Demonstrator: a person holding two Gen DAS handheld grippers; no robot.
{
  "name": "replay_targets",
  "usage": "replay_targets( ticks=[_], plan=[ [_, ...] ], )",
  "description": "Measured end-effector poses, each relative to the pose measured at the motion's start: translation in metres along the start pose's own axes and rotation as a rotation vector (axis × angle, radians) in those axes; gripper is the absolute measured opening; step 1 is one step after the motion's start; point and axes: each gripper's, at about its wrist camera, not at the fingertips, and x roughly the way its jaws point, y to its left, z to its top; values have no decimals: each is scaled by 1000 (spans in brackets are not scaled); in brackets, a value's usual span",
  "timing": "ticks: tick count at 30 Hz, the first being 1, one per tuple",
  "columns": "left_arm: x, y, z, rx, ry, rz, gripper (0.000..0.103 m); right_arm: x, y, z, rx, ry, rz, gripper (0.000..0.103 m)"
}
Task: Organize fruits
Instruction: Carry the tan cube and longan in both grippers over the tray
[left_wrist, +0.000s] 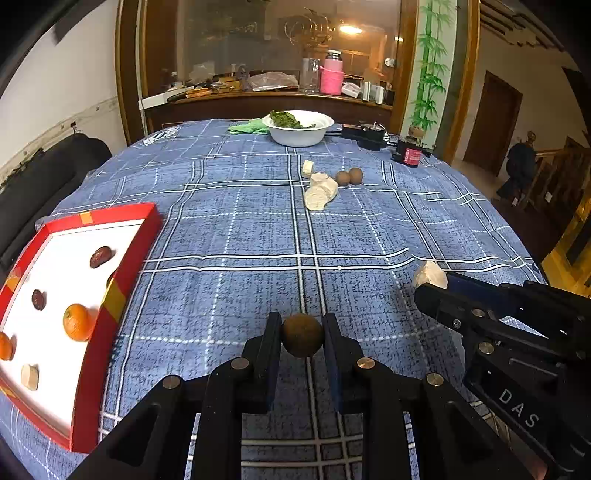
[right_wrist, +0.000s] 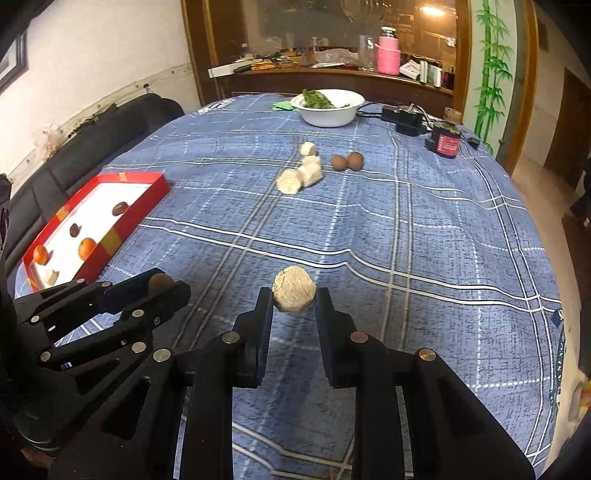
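Left wrist view shows the left gripper clamped on a brown round fruit above the bench, near the red tray with oranges. Beside it, the right gripper holds a pale chunk.

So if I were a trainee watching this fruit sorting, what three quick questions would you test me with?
1. True or false: the left gripper is closed on a round brown fruit.
2. What does the right gripper hold? A) an orange B) a pale crumbly chunk C) nothing
3. How many oranges lie in the red tray?

Key
1. True; both pads press its sides.
2. B, the pale crumbly chunk sits between its pads.
3. Two: one orange beside the near wall, the other orange at the left wrist picture's edge.
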Motion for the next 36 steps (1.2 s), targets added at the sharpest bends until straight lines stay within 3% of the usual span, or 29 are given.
replay_targets(
  ticks=[36],
  plan=[
    [-34,77,-11,-185,-40,84,21,1,77,13,-153,-8,118,22]
  ],
)
